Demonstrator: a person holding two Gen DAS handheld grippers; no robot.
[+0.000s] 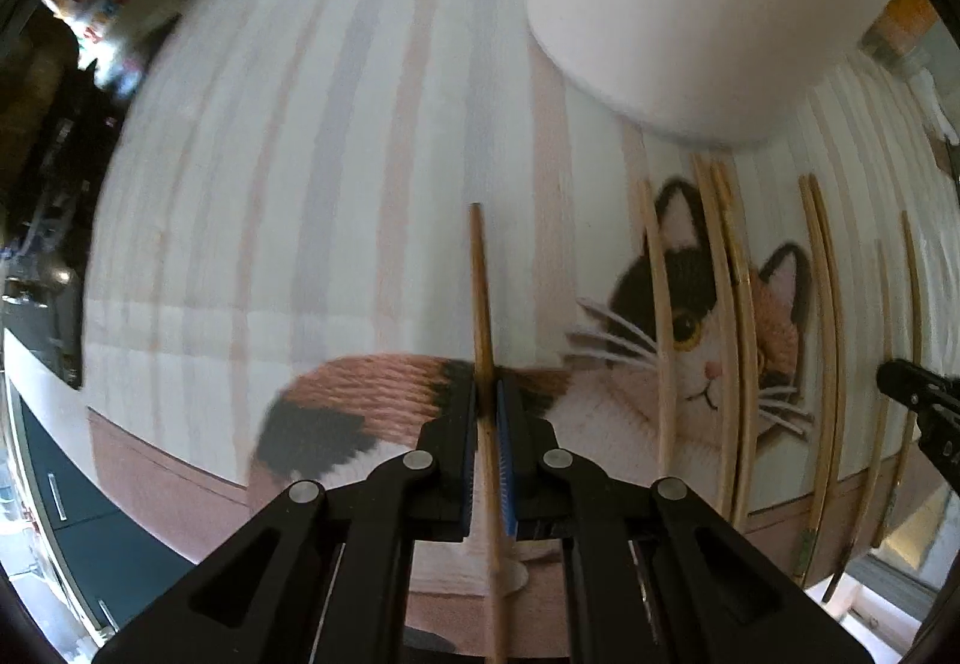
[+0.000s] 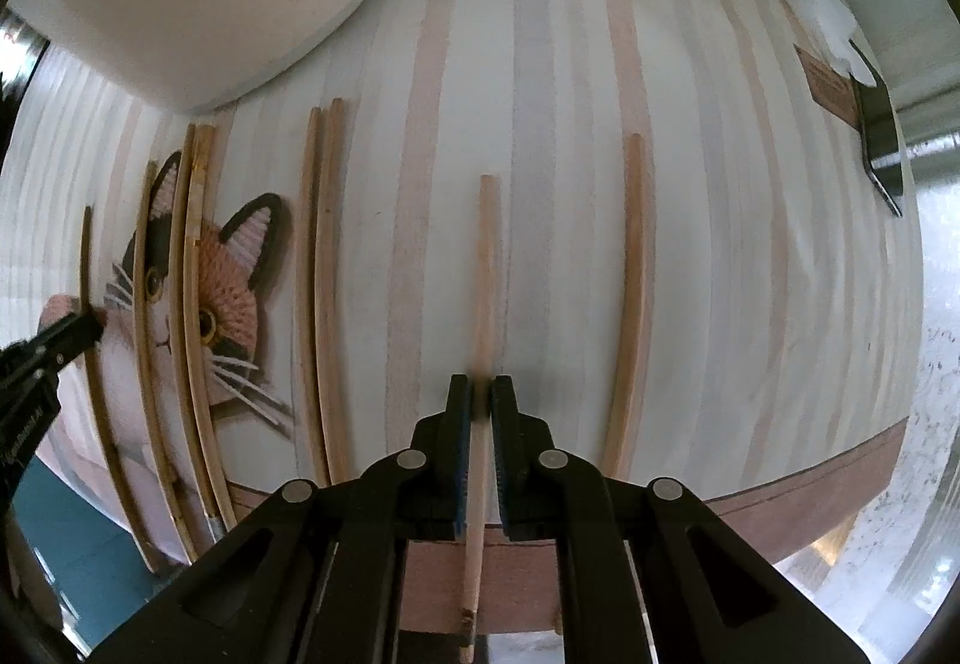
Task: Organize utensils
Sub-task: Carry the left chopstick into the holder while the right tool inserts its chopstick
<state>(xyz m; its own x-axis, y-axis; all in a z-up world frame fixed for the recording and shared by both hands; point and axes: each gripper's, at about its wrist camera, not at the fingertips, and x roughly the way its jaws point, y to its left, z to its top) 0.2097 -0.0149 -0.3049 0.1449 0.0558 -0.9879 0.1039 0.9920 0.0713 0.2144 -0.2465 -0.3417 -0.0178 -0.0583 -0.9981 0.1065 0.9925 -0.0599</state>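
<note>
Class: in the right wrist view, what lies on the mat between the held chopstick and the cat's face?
A pair of chopsticks, side by side on the striped mat.

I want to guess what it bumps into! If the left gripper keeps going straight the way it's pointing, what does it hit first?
Probably just the striped cat placemat. The left gripper, shut on a dark chopstick, points along bare stripes. The white bowl sits off to the right of that line, though depth is hard to judge.

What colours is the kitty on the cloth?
The cat picture is white, black and orange-brown, with a pink nose and a yellow eye. It shows best in the left wrist view.
</note>
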